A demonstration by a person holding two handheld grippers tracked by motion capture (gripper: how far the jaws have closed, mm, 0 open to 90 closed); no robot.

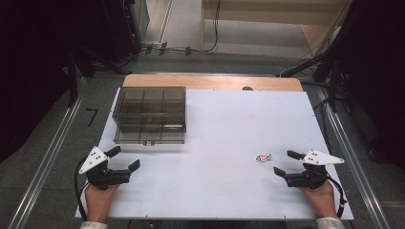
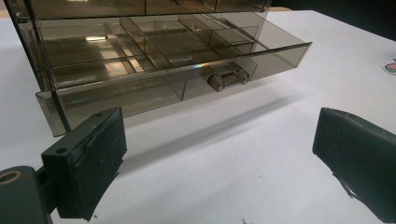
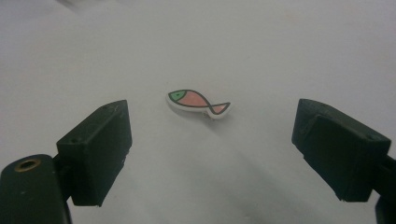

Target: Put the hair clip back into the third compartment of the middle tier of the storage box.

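Lighting even and overhead on the white table sheet, surroundings falling to near-black at both sides of the high view — glare streaks on the smoked drawer box, which casts a soft shadow toward the camera — right gripper view hazy, its far background washed out.

— What is getting cut off in the left gripper view?
— The smoky drawer box is running past the top edge, and a coloured sticker is slipping off the right edge.
— And from above?
— The fish sticker is showing too small for detail.
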